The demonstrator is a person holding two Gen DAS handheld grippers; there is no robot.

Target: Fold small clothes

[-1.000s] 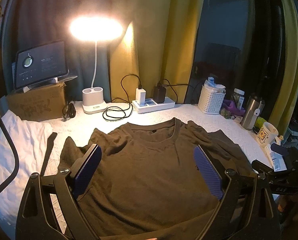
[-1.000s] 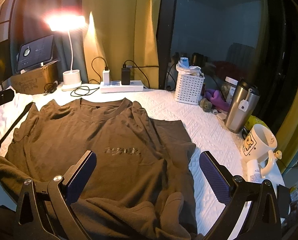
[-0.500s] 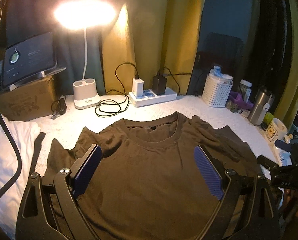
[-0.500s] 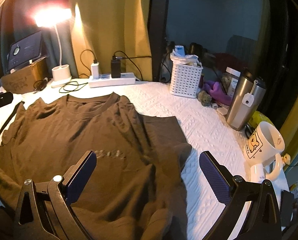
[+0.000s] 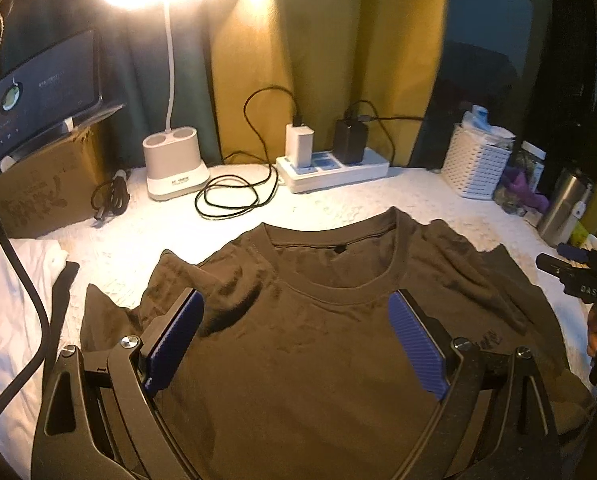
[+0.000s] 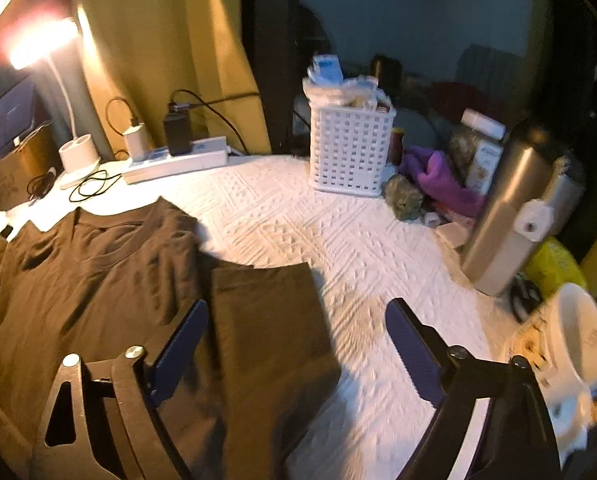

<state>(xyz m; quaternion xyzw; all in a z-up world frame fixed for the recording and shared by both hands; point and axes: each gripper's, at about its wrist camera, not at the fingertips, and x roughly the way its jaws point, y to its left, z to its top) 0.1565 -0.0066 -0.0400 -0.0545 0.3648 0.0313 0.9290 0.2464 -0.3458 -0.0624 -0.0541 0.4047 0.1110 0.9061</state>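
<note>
A dark brown T-shirt (image 5: 322,344) lies spread flat on the white textured surface (image 6: 298,216), collar toward 12 o'clock, facing the power strip (image 5: 334,166) and lit desk lamp (image 5: 170,80). The left gripper (image 5: 294,340) hovers over the shirt's chest, jaws wide apart and holding nothing. The right gripper (image 6: 294,352) hangs above the shirt's sleeve edge; its jaws have just been closing somewhat yet stand open, with nothing pinched. At 3 o'clock stand a steel tumbler (image 6: 510,208) and a mug (image 6: 574,344).

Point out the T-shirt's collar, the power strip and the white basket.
T-shirt collar (image 5: 340,293): left wrist view, front neckband.
Power strip (image 5: 332,168): left wrist view, top face.
White basket (image 6: 348,152): right wrist view, front wall.
</note>
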